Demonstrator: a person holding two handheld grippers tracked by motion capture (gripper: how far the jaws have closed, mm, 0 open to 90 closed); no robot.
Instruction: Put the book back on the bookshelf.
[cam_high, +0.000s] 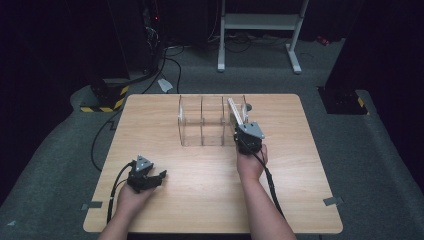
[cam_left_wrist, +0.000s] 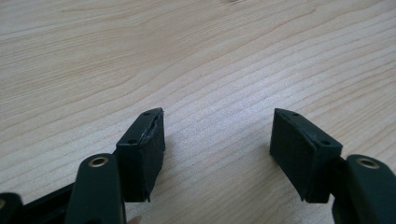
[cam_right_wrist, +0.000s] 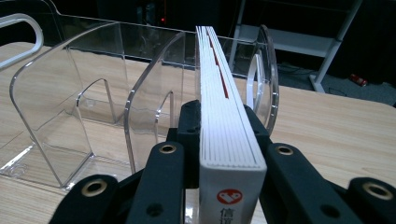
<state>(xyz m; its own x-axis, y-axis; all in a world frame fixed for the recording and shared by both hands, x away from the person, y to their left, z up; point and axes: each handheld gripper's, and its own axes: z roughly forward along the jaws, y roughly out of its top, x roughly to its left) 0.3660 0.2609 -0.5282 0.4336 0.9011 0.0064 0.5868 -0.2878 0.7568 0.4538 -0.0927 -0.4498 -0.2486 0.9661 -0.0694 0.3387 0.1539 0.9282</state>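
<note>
Right jaws: clamped on white book (cam_right_wrist: 229, 140), at clear rack (cam_high: 202, 122)
Left jaws: spread wide, holding nothing, over table (cam_left_wrist: 140, 56)

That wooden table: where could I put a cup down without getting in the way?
The table is bare left of the clear file rack and along the near edge between the two forearms. It is crowded at the rack's right end, where the right gripper holds a white book.

The white book's (cam_right_wrist: 229, 135) lower cover, at six o'clock, is cut off by the right gripper view's edge; its red-marked far end, at twelve o'clock, blurs behind the clear plastic divider rack (cam_right_wrist: 74, 112).
</note>
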